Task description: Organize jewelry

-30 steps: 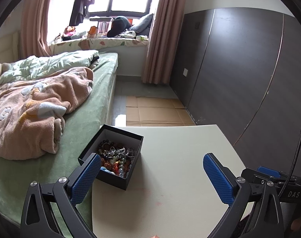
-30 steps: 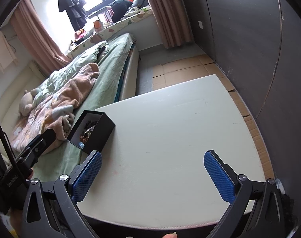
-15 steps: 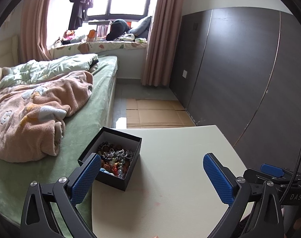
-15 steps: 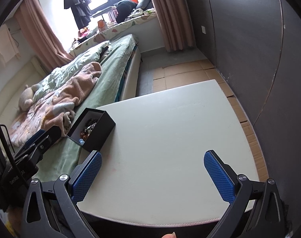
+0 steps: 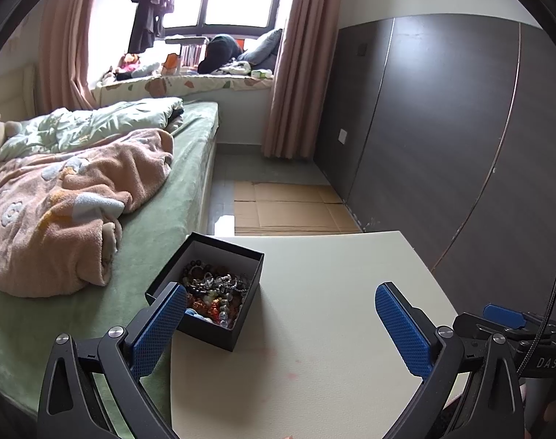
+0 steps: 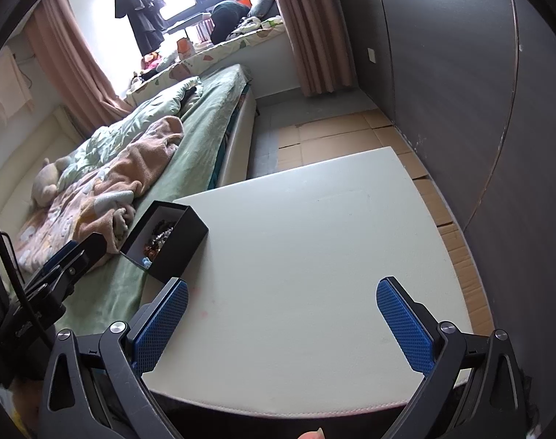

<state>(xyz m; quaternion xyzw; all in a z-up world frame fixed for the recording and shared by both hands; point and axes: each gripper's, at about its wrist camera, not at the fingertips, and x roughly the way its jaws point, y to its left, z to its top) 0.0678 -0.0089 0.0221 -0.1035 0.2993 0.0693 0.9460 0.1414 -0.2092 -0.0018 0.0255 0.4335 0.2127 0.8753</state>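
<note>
At bench's left edge: jewelry box (image 5: 208, 292) ahead-left of left gripper (image 5: 281, 323), nearer than right gripper (image 6: 283, 323); both wide, empty.

There was 1 black box (image 5: 219, 333) of beads (image 5: 213, 294) on 1 bench (image 5: 314, 329), 2 grippers, each with 2 blue fingers (image 5: 400, 323), and 1 bed (image 5: 160, 219).
</note>
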